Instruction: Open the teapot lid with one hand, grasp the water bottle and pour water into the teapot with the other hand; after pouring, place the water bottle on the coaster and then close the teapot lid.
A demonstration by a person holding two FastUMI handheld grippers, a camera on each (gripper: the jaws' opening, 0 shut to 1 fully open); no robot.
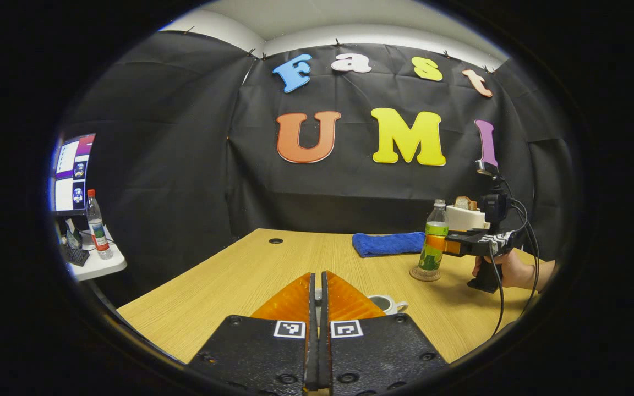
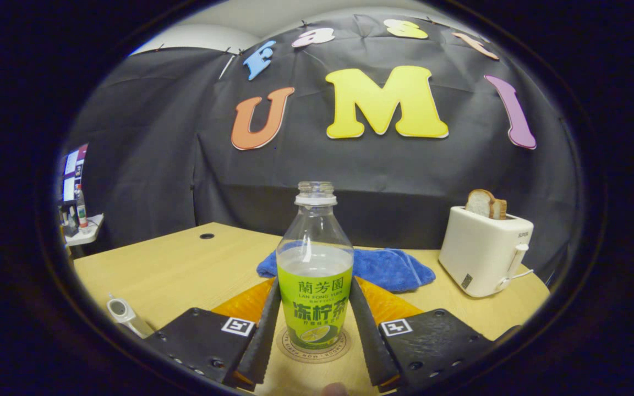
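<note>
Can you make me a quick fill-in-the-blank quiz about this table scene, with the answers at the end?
1. The water bottle stands on a round ____.
2. The bottle's cap is ____.
3. Bread slices stick out of the white ____.
4. The towel lying behind the bottle is ____ in colour.

The right claw has a finger on each side of the bottle; the left claw is shut.

Answers: coaster; off; toaster; blue

Green-labelled water bottle, blue towel
</note>
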